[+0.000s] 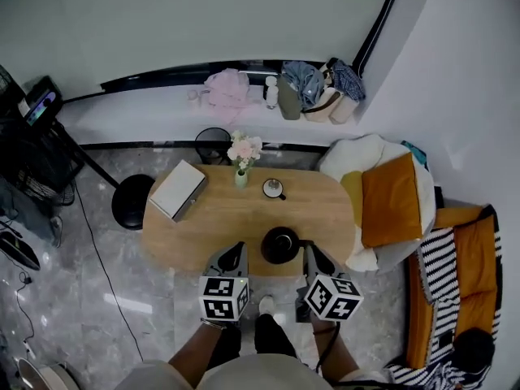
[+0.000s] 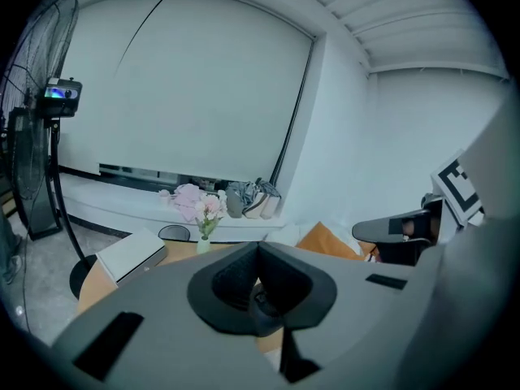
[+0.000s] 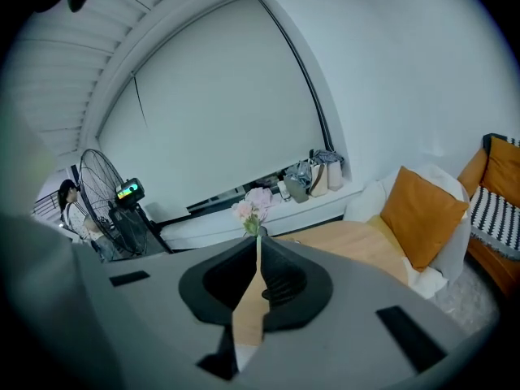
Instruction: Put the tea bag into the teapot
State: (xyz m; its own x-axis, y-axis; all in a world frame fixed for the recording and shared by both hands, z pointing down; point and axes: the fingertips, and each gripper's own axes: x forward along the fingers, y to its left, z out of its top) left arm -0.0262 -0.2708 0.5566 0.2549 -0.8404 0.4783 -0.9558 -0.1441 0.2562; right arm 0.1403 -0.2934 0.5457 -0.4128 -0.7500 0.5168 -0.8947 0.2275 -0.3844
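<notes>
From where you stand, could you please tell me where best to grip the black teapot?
Probably its side handle, approached from the right with the right gripper: that stub juts rightward off the teapot, whose round body looks too broad.

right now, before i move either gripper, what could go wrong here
No tea bag shows in any view, and the left gripper and right gripper both have jaws together on nothing, so finding it comes first.
The black teapot sits near the table's front edge, between the grippers; a nudge might push it off.
A reach past it could tip the flower vase.
</notes>
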